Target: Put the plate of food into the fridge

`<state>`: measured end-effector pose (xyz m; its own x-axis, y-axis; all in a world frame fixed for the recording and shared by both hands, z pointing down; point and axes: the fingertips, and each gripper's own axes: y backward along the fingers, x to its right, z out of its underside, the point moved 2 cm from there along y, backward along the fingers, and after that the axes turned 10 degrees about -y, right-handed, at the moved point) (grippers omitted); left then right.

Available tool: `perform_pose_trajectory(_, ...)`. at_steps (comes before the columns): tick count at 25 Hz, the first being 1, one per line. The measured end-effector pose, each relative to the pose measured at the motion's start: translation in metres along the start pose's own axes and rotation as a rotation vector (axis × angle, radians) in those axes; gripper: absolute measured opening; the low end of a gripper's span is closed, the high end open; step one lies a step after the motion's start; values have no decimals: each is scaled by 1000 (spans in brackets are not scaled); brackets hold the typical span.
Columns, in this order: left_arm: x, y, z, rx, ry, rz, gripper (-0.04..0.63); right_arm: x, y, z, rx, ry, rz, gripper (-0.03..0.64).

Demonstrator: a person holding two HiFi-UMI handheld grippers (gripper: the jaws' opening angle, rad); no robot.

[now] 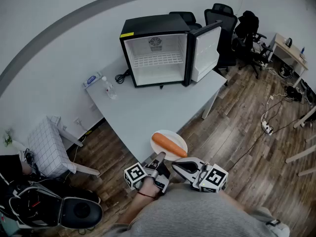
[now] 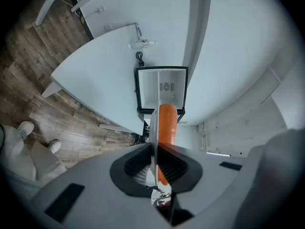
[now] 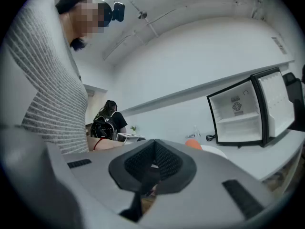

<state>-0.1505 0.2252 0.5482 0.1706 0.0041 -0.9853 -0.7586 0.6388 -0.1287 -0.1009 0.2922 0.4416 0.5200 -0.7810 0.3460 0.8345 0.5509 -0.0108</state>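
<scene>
My left hand-held gripper [image 1: 159, 157] is clamped on the near rim of the plate [image 1: 178, 139], which is at the bench's [image 1: 143, 105] near edge with a carrot [image 1: 169, 145] lying across it. My right hand-held gripper [image 1: 178, 165] hangs just beside the plate, jaws together with nothing between them. The fridge [image 1: 155, 51] stands at the bench's far edge, door open.

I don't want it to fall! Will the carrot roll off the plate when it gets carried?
Probably, if tilted: the carrot is round and lies loose on the shallow plate. The left tongs pinch only one rim, so the plate may droop.
</scene>
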Motion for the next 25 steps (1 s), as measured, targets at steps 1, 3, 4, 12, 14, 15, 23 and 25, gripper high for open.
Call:
perform_pose_trajectory(1, 1, 0, 1, -2, 1, 0, 40, 0, 0, 0, -1, -3, -1, 12)
perform_pose_trajectory(3, 1, -2, 2, -5, 1, 0, 40, 1, 0, -1, -2, -6, -4, 12)
perform_pose_trajectory(4, 2, -3, 3, -6, 0, 0, 40, 2, 1, -1, -3, -7, -5, 12)
perform_pose_trajectory(12, 1, -4, 5, -13, 4, 0, 40, 3, 1, 1, -12, -15, -9, 12)
perform_pose_trajectory(14, 1, -4, 4, -13, 2, 1, 40, 1, 0, 1, -15, -16, -18, 12)
perform_pose_trajectory(15, 1, -4, 4, -13, 2, 1, 40, 1, -1, 2, -15, -20, -26, 12)
perform_pose_trajectory(23, -2, -3, 4, -10, 16, -2, 40, 0, -5, 7, -14, -48, -55, 14)
perform_pose_trajectory(25, -4, -3, 4, -12, 15, -2, 40, 0, -5, 9, -19, -47, -57, 14)
